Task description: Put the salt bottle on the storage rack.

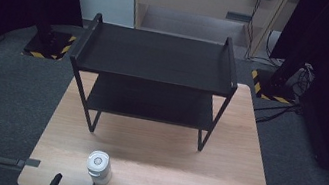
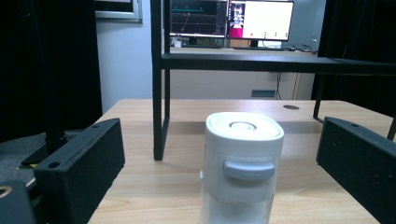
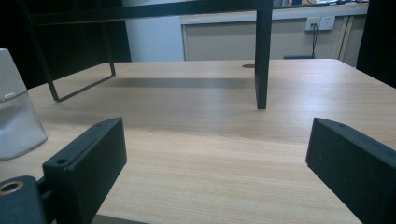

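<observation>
From above, a white jar (image 1: 99,167) stood upright near the front left edge of the wooden table (image 1: 224,148), in front of a black two-tier shelf (image 1: 157,57). In the left gripper view, the left gripper (image 2: 219,163) had its jaws spread wide, the jar between them but touching neither. In the right gripper view, the right gripper (image 3: 217,158) was spread over bare tabletop, the jar off to its left.
</observation>
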A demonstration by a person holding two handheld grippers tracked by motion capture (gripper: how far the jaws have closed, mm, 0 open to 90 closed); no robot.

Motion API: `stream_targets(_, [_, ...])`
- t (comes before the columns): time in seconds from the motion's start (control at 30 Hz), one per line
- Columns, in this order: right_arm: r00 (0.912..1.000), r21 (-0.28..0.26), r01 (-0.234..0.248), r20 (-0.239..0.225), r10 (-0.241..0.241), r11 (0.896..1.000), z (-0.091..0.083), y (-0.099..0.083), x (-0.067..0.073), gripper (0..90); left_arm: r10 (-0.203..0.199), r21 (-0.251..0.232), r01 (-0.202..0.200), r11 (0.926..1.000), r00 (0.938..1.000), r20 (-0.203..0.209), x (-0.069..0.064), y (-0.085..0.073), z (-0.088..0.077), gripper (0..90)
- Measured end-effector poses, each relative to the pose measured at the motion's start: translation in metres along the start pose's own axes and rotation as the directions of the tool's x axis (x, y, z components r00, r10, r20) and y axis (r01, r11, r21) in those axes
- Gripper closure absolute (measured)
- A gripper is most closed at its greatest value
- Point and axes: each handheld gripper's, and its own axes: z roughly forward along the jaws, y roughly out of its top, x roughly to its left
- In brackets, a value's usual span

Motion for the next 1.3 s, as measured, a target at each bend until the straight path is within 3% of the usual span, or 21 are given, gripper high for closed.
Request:
stream_targets(0.4, [0.9999,-0.002,-0.007,0.01,0.007,1.0,-0.002,-0.001,-0.004,5.2,0.004,0.009,-0.004,1.0,1.0,0.007,-0.015,-0.002,0.017,0.0])
stream_targets(0.93, [0.9994,0.022,-0.014,0.032,0.013,1.0,0.0,-0.005,-0.009,5.2,-0.011,0.09,0.012,0.9959,0.9999,-0.012,-0.021,-0.016,0.06,3.2])
stream_targets(1.07, [0.9994,0.027,-0.012,0.033,0.011,1.0,0.001,-0.006,-0.01,5.2,-0.007,0.095,0.009,0.9954,0.9998,-0.018,-0.019,-0.018,0.064,7.1])
stream_targets(1.2, [0.9994,0.031,-0.013,0.033,0.012,0.999,0.002,-0.006,-0.011,5.2,0.003,0.099,-0.003,0.9951,1.0,0.005,-0.016,-0.019,0.064,15.5])
stream_targets(1.3, [0.9994,0.032,-0.012,0.033,0.011,0.999,0.003,-0.006,-0.011,5.2,0.006,0.089,-0.008,0.996,0.9996,0.027,-0.012,-0.019,0.062,28.9])
